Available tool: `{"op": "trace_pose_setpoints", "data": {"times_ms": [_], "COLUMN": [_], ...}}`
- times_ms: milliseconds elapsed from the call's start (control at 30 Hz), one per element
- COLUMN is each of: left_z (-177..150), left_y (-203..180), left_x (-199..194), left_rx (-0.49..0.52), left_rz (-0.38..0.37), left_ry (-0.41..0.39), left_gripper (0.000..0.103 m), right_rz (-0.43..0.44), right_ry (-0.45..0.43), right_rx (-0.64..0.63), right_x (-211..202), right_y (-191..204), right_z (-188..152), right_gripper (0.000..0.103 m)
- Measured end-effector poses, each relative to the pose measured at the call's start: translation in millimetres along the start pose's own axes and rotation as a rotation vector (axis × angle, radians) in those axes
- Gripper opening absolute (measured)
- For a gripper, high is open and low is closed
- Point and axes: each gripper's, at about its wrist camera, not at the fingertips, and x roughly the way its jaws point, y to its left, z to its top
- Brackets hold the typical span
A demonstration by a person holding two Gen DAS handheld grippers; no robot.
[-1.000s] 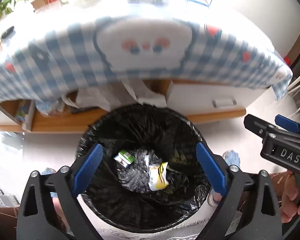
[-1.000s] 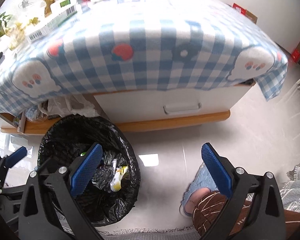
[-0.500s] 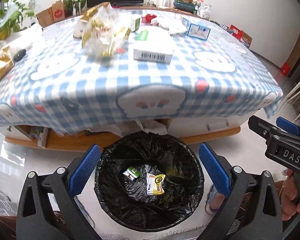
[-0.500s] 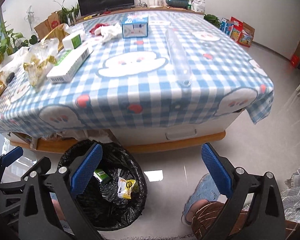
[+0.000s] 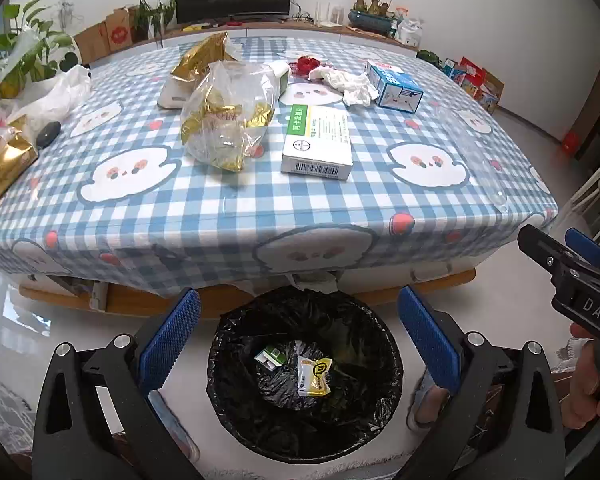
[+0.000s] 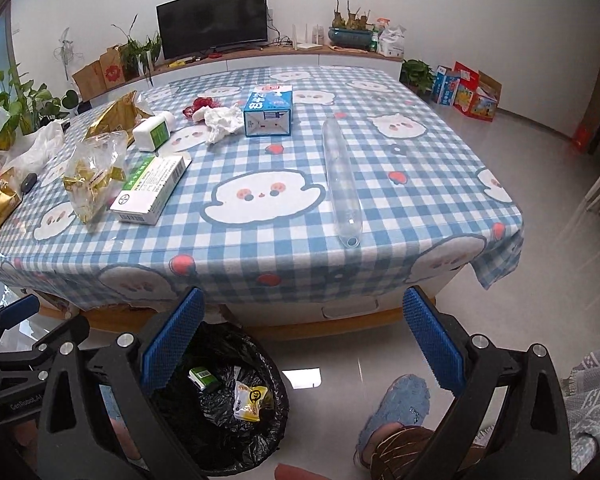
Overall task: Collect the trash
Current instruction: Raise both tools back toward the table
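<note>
Both hand-held grippers were empty and spread wide. The left hand-held gripper point(image 5: 298, 338) hung right over the bin point(image 5: 305, 376), blue pads point(image 5: 170, 338) well apart with the whole bin mouth showing between them, touching nothing. The right hand-held gripper point(image 6: 300, 344) was just as open, its left pad over the bin's rim at 7 o'clock in its own view, with bare floor point(image 6: 340, 360) between the fingers. It also poked into the left view at 3 o'clock.

The bin sat on the floor just in front of the bench point(image 5: 260, 216), lined with a black bag. Inside were a yellow-and-white wrapper point(image 5: 314, 376) and a small green-and-white carton point(image 5: 271, 357), lying near each other at the bottom.

Still up on the bench's blue checked cloth:
- a white box point(image 5: 318, 144) with a green stripe and barcode, about the middle
- a clear bag point(image 5: 228, 116) of gold wrappers just beside it at 9 o'clock
- a blue-and-white carton point(image 5: 394, 86) farther back at 1 o'clock, with a crumpled tissue point(image 5: 348, 82) touching it
- a long clear tube point(image 6: 342, 176) lying flat toward the right edge, seen best from the right view
- gold packets point(image 5: 2, 168) at the far left edge

A slippered foot point(image 6: 396, 412) was on the floor between the right fingers.
</note>
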Motion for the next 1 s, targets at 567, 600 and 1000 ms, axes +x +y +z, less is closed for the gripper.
{"op": "trace_pose_setpoints", "data": {"times_ms": [567, 600, 1000], "left_z": [55.8, 59.1, 105.2], "left_y": [15.1, 18.2, 50.0], "left_x": [-24.7, -24.1, -1.7], "left_rx": [-0.003, -0.005, -0.039], "left_rz": [0.052, 0.056, 0.093], "left_ry": [-0.070, -0.069, -0.073], "left_gripper": [0.097, 0.097, 0.097], "right_rz": [-0.013, -0.019, -0.044], "right_ry": [-0.033, -0.036, -0.037], "right_rx": [-0.040, -0.043, -0.078], "right_x": [-3.1, -1.7, 30.4], "right_y": [0.9, -0.1, -1.5], "right_z": [46.1, 49.8, 92.4], "right_gripper": [0.095, 0.095, 0.095]}}
